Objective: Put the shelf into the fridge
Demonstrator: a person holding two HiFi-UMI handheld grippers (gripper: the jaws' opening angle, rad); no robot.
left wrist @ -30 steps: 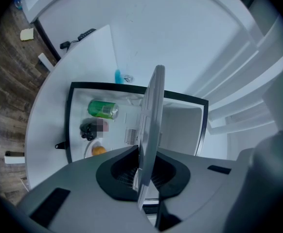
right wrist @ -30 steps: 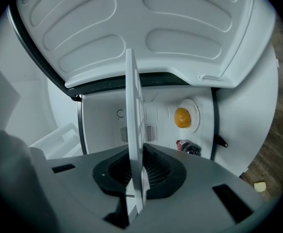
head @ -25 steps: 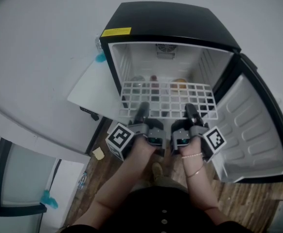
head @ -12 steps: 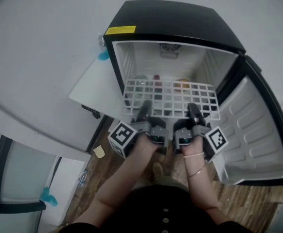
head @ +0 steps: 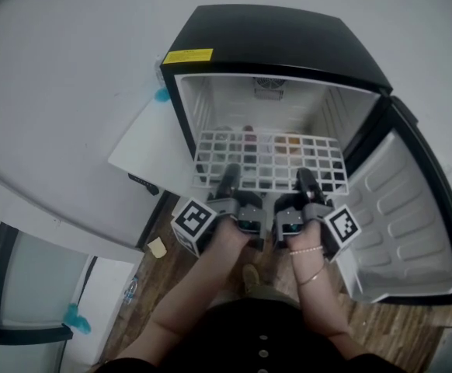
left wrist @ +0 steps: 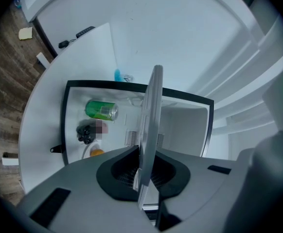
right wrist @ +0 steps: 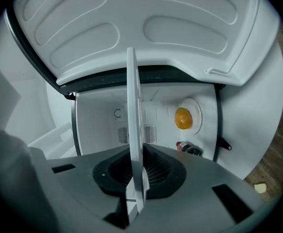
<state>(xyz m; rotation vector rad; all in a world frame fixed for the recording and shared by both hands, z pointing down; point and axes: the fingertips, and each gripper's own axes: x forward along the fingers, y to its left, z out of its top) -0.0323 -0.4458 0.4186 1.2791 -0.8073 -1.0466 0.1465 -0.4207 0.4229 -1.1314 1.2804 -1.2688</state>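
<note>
**Findings: Incidental Items**

I recorded a green can (left wrist: 101, 110) with a dark, clustered item (left wrist: 85, 132) just beside it. An orange fruit (right wrist: 183, 118) sat on a white plate (right wrist: 196, 107), and a red-capped bottle (right wrist: 189, 148) was near it. A yellowish paper scrap (head: 157, 245) lay on the wooden floor (head: 397, 325). A white panel (head: 144, 142) had a small blue object (head: 161, 95) at its upper corner.

White grid shelf (head: 271, 158), black fridge (head: 280, 40)
</note>
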